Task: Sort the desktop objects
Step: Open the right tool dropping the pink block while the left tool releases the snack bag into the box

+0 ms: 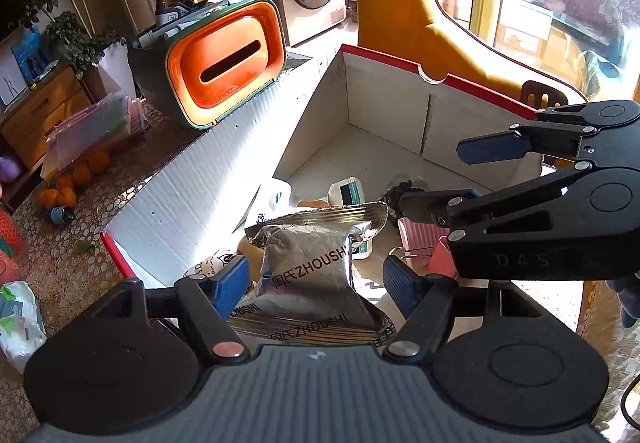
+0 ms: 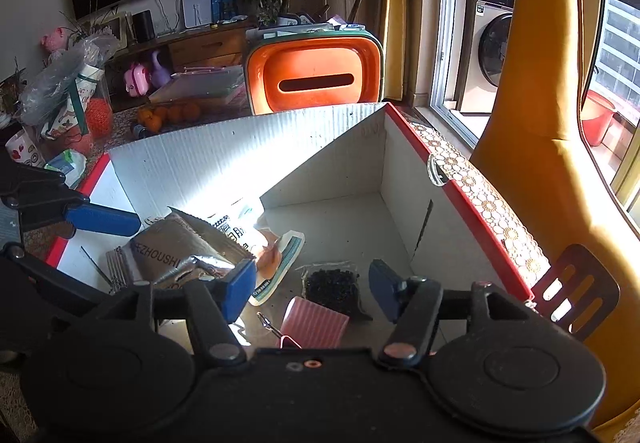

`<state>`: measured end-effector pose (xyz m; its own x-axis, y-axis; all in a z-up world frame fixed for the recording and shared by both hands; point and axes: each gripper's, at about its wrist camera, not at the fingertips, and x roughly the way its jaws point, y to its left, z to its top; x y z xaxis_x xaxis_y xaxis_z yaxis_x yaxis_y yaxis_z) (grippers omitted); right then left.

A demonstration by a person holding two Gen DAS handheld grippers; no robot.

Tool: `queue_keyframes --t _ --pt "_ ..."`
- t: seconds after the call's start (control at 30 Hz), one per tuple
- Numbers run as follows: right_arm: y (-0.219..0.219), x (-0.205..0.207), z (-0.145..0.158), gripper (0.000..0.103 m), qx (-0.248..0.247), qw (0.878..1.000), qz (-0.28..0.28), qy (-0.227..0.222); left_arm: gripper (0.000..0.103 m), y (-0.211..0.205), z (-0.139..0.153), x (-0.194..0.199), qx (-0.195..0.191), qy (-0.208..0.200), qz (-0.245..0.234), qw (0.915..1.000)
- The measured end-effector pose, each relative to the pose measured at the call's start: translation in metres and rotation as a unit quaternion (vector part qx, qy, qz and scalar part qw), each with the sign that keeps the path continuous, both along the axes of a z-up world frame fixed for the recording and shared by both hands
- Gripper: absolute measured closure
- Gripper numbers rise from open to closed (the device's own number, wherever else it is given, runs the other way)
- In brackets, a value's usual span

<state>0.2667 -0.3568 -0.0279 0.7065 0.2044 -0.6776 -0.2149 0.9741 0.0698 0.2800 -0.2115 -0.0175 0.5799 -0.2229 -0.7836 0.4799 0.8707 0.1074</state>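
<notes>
Down inside the white cardboard box (image 1: 376, 115) with the red rim lie the sorted things: a silver foil packet (image 1: 308, 263) printed ZHOUSHI, a pink ribbed item (image 2: 316, 323), a small clear bag of dark bits (image 2: 330, 283), and a white-and-teal sachet (image 2: 280, 267). Over the near end of the box, the left claw (image 1: 316, 283) hangs with its blue pads apart; the foil packet sits between them, but neither pad presses on it. Beside it on the right, the right claw (image 2: 312, 289) likewise stands spread, with nothing gripped, above the pink item and the dark bag. Behind the box on the patterned worktop (image 1: 68, 267) stands an orange and green tissue holder (image 1: 224, 63), with several oranges (image 1: 76, 183) off to its left.
</notes>
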Motion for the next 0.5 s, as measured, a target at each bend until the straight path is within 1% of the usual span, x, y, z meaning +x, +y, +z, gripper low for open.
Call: queue_keyframes --t 0.13,0.37,0.5 --pt "0.0 -0.008 0.009 0.039 0.006 1.0 0.0 -0.007 0.029 0.008 0.009 -0.01 -0.018 -0.006 0.005 0.9998" --pt "0.006 -0.027 0.025 0.038 0.017 1.0 0.005 -0.02 0.029 0.023 0.027 -0.035 -0.04 -0.033 0.015 0.9985" --pt "0.015 -0.042 0.041 0.036 0.027 0.999 0.017 -0.034 0.029 0.036 0.039 -0.051 -0.057 -0.05 0.018 0.997"
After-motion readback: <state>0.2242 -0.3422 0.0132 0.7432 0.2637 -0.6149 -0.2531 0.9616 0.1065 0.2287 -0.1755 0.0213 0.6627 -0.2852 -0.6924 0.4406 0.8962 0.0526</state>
